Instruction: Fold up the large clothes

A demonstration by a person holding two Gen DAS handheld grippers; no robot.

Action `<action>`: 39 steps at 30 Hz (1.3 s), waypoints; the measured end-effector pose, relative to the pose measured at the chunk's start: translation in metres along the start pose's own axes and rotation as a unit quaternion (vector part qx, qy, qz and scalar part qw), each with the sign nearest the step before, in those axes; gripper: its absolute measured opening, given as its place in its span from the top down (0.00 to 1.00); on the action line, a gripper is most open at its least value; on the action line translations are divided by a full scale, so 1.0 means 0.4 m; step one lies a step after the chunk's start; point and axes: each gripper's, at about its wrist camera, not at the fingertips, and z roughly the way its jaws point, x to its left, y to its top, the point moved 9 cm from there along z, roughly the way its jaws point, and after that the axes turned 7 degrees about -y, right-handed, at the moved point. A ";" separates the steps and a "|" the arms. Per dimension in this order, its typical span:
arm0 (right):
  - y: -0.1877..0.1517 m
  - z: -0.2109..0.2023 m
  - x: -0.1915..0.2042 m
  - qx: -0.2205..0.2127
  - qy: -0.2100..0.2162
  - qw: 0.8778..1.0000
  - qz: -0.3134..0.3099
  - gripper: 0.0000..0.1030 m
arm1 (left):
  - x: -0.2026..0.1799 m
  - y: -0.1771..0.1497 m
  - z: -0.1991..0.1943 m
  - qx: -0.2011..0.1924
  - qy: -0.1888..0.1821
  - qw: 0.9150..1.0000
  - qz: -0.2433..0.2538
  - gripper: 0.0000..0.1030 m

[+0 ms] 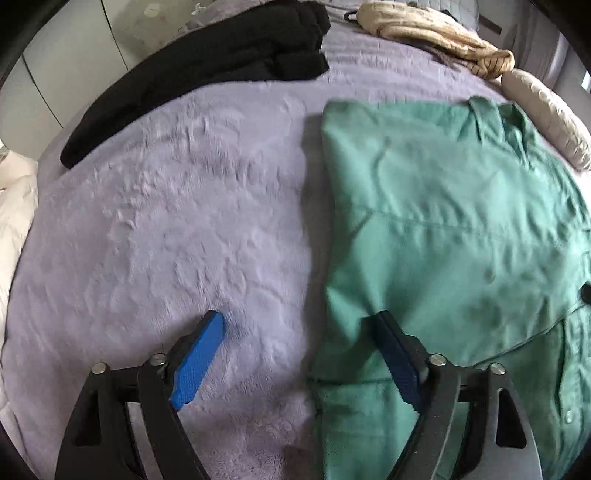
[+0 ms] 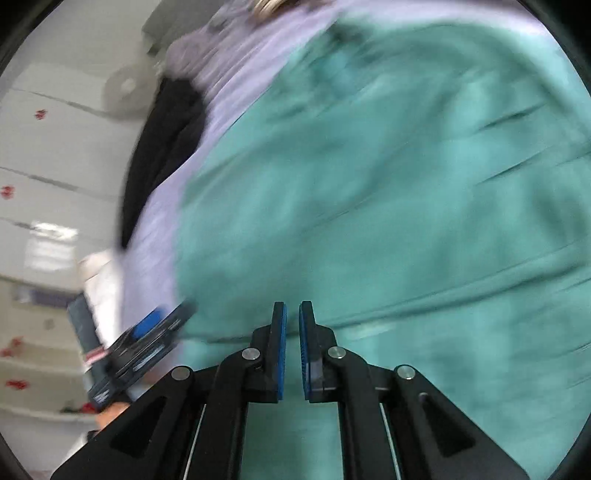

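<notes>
A green shirt lies partly folded on the lilac bedspread, collar at the far end. My left gripper is open and empty, hovering over the shirt's left edge, one blue pad over the bedspread and the other over the shirt. In the blurred right wrist view the green shirt fills most of the frame. My right gripper is over it with its jaws nearly together and nothing between them. The left gripper shows at the shirt's left edge.
A folded black garment lies at the bedspread's far left. A beige garment and a pale pillow lie at the far right. White bedding is at the left edge. White cabinets stand beyond the bed.
</notes>
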 end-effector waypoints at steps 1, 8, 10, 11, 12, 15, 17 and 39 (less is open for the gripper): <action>0.016 -0.010 -0.046 -0.005 -0.018 1.000 0.008 0.91 | 0.000 -0.004 0.004 -0.001 0.002 1.000 0.002 0.15; 0.000 -0.065 -0.296 -0.013 -0.065 0.993 0.099 0.93 | -0.008 0.000 -0.002 0.016 0.033 0.999 0.004 0.13; -0.021 -0.094 -0.328 -0.018 -0.060 0.991 0.119 0.93 | -0.022 0.003 -0.024 0.018 0.035 0.999 -0.001 0.13; -0.040 -0.113 -0.345 -0.016 -0.038 0.989 0.139 0.90 | -0.036 0.007 -0.036 0.017 0.033 0.999 -0.001 0.13; -0.055 -0.130 -0.357 -0.016 -0.025 0.988 0.150 0.81 | -0.058 0.007 -0.056 0.015 0.030 0.999 0.003 0.13; -0.098 -0.190 -0.398 -0.018 -0.008 0.987 0.161 0.46 | -0.116 0.000 -0.096 0.017 0.020 0.999 0.020 0.13; -0.115 -0.226 -0.406 -0.024 -0.004 0.987 0.160 0.43 | -0.170 -0.012 -0.110 0.024 0.011 0.999 0.032 0.13; -0.009 -0.440 -0.691 -0.104 0.017 0.969 0.224 0.04 | -0.711 -0.079 -0.074 0.080 -0.060 0.991 0.085 0.00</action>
